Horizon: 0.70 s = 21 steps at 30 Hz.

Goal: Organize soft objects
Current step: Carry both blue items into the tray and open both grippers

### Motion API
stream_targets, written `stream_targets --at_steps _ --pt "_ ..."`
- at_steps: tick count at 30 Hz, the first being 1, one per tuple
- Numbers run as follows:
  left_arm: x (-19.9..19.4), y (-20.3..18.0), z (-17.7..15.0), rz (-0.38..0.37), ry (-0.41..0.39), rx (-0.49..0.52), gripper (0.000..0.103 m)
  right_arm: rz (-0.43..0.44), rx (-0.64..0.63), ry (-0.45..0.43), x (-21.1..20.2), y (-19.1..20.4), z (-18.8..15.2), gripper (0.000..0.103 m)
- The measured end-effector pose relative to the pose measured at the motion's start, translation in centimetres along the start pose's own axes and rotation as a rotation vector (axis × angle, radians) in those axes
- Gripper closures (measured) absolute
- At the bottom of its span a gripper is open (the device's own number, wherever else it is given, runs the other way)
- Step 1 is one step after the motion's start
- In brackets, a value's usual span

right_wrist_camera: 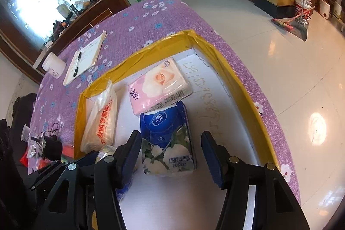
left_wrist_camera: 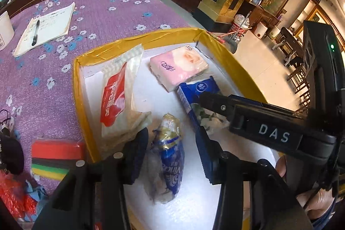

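Blue Vinda tissue pack (right_wrist_camera: 168, 139), soft plastic wrap with white flower print, lay flat on the white foam floor of the yellow-taped tray (right_wrist_camera: 226, 70), mid-tray. Pink rose-print tissue pack (right_wrist_camera: 159, 87) sat just beyond it, touching its far end. Crinkly red-and-white wipes bag (left_wrist_camera: 120, 94) lay along the tray's left wall. Small blue-and-gold rolled tissue packet (left_wrist_camera: 168, 156), wrinkled film, lay near the tray's front, left of the Vinda pack. Right hand-held gripper (right_wrist_camera: 170, 156) was wide open, fingers straddling the Vinda pack's near end, gripping nothing. Left hand-held gripper (left_wrist_camera: 172, 154) was also open, fingers either side of the rolled packet, not clamped. The tray sat on a bench with purple floral cloth (left_wrist_camera: 103, 14); notepad with pen (left_wrist_camera: 45, 27) lay beyond the tray's far-left corner.
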<state>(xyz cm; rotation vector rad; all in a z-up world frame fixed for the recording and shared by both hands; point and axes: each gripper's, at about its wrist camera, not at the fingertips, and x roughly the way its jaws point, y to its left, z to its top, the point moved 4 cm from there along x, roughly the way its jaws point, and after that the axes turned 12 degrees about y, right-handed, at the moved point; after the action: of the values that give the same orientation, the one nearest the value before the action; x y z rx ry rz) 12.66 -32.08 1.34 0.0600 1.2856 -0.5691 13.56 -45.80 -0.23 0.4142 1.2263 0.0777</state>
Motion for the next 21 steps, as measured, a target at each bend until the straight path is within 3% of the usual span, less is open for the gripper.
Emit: stream_targets --at_steps 6,10,21 --pt "-1.9 -0.5 -1.9 -0.007 -0.030 0.018 0.059 0.057 -0.013 -0.054 -2.7 0.6 -2.7 0.040" --pt "-2.9 -0.6 -3.8 -0.011 -0.046 0.021 0.053 0.112 -0.033 -0.091 -4.2 1.7 -5.4 0.036" --pt "-6.9 0.3 -11.1 -0.002 -0.124 0.065 0.049 0.216 -0.140 -0.117 -4.7 6.4 -12.3 0.036"
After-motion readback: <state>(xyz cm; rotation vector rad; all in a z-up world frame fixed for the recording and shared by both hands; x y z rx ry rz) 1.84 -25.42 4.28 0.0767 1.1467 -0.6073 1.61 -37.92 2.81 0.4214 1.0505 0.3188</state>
